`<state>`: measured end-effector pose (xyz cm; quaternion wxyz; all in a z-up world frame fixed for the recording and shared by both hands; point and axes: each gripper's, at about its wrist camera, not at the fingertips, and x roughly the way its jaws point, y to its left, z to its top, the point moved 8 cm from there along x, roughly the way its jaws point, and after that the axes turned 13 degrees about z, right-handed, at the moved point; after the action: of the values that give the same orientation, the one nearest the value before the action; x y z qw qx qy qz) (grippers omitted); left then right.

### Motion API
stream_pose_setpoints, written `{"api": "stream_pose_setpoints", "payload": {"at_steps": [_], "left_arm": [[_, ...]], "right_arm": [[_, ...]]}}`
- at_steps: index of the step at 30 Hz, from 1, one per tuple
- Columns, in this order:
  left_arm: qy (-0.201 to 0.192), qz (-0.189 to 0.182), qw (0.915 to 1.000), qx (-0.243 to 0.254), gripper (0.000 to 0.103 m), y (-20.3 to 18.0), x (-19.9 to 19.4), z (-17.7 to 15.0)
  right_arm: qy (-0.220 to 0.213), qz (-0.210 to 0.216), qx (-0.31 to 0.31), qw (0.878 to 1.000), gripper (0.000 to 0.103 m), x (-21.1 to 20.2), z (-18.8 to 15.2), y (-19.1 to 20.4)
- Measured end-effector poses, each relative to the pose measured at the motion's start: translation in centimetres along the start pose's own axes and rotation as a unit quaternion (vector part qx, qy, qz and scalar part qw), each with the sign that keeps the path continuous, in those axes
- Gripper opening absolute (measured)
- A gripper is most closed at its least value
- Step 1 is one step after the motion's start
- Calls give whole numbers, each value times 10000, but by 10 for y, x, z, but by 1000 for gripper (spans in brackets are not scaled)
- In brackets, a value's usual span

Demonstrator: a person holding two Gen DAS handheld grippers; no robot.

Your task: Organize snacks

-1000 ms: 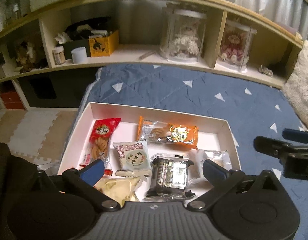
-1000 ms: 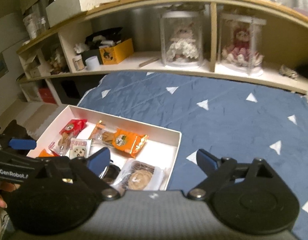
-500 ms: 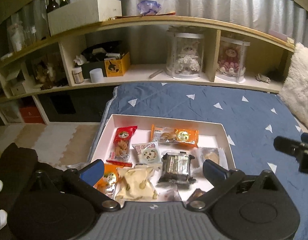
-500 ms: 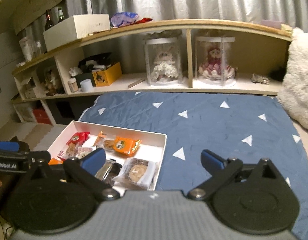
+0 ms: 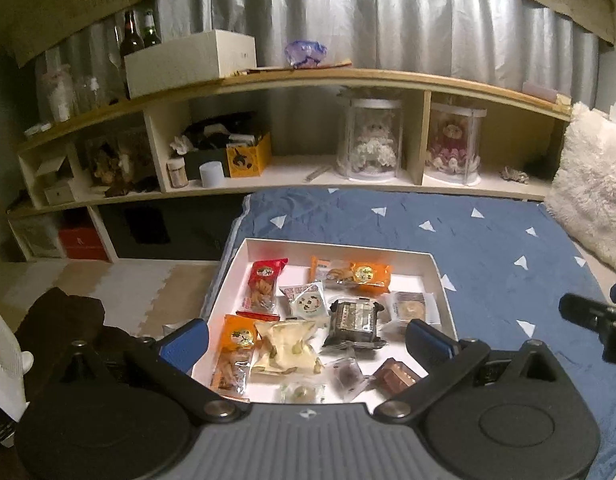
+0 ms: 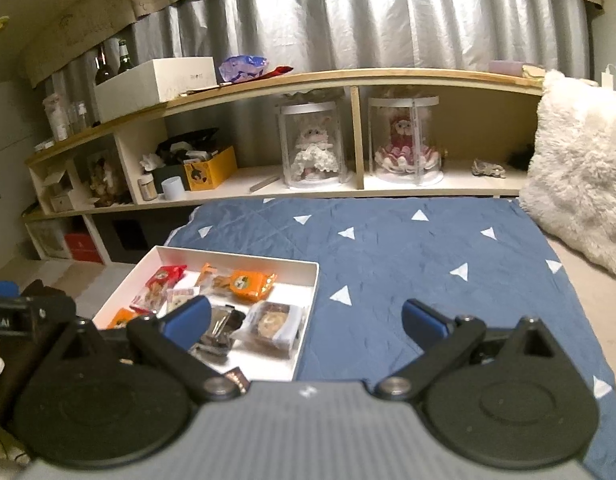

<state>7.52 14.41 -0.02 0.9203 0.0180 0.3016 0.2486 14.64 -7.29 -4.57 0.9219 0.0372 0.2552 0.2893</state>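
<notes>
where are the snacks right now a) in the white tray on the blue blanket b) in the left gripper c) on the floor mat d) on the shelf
a: the snack packets lie inside the white tray, which sits on the blue blanket; the left gripper and right gripper are both open and hold nothing.

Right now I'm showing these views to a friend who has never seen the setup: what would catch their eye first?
Probably the white tray crowded with wrapped snacks, lying at the near left corner of the blue triangle-patterned quilt. Next, the two dolls in clear cases on the wooden shelf behind. Both the left claw and the right claw are open and empty.
</notes>
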Motion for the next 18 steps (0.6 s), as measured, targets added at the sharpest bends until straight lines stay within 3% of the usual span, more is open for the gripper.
{"api": "stream_pose_setpoints", "payload": {"at_steps": [6, 18], "left_arm": [[-177, -48, 9997, -171, 103, 7, -23, -10], [-356, -27, 9994, 26, 103, 7, -38, -44]], "right_arm": [[-60, 8, -107, 9999, 102, -26, -12, 7], [-100, -136, -202, 9997, 102, -51, -36, 3]]}}
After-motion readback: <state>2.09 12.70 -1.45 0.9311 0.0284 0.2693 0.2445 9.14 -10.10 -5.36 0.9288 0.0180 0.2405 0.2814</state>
